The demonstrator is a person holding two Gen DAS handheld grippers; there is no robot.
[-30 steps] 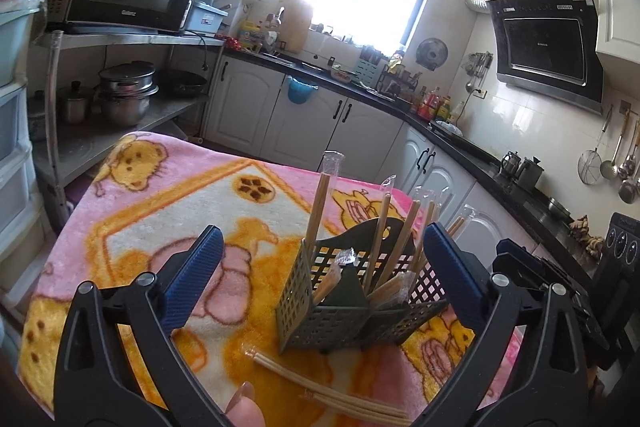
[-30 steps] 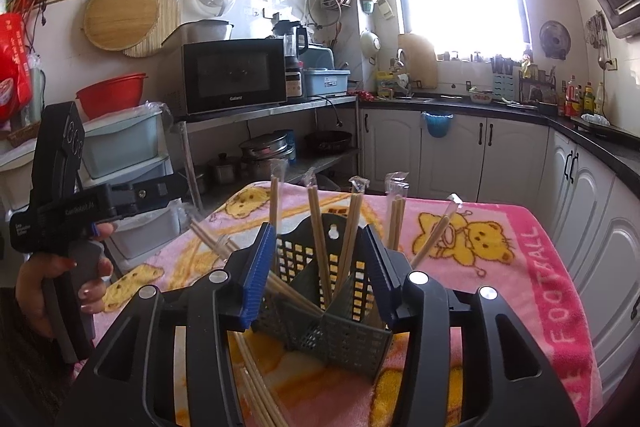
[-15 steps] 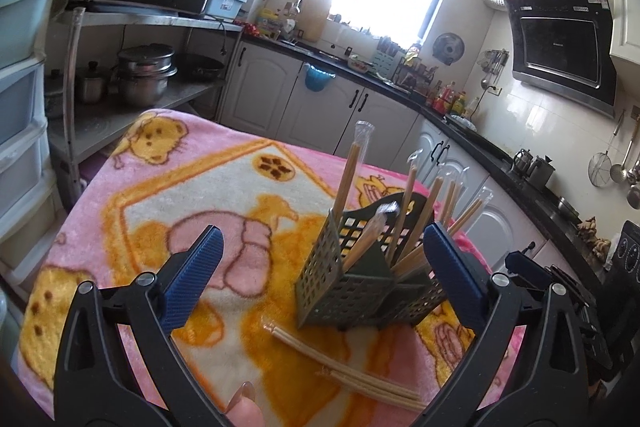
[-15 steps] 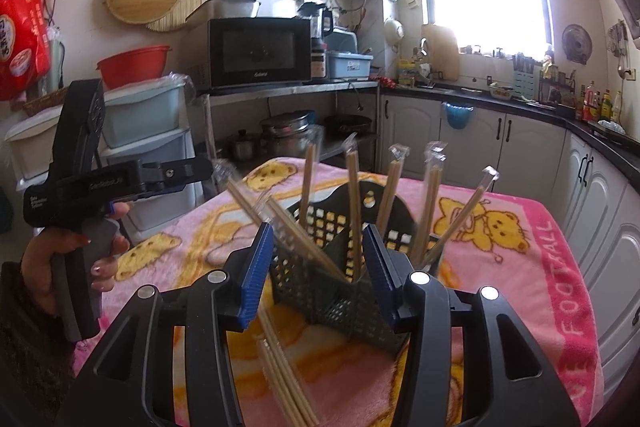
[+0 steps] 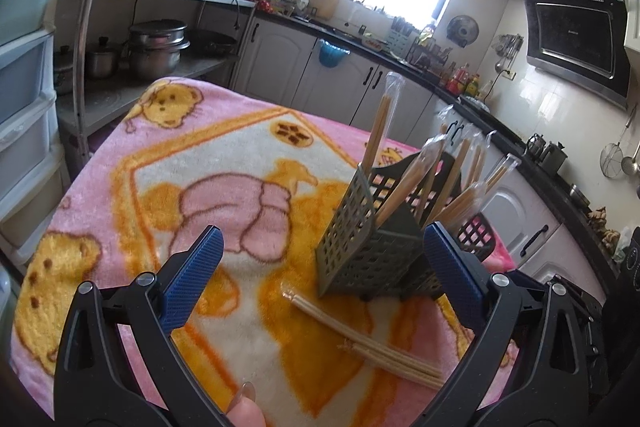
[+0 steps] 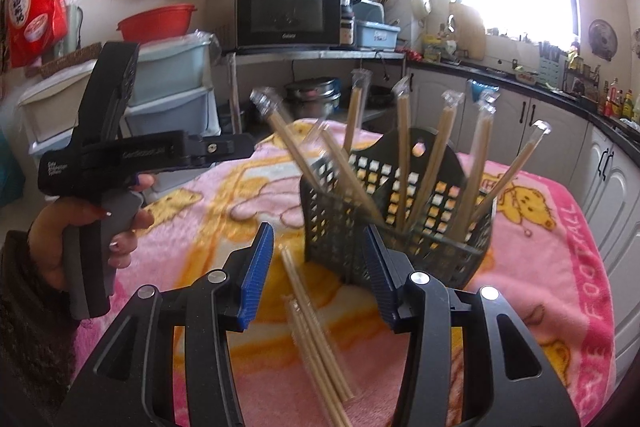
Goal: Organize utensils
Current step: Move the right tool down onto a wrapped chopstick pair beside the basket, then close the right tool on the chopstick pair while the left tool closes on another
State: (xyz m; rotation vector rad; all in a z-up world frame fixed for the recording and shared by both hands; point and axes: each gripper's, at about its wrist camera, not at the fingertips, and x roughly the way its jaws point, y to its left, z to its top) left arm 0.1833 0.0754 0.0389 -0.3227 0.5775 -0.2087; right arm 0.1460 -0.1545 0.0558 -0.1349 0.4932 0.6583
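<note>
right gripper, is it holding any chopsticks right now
No, the right gripper is open with nothing between its blue pads, and the loose chopsticks lie on the blanket below it.

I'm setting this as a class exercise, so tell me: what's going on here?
A person holds a gripper in each hand over a pink blanket and sorts wrapped chopsticks into a dark slotted holder. Several wrapped chopsticks already stand in it, while a loose bundle lies on the blanket in front. The left gripper and right gripper both have their jaws open and hold nothing.
</note>
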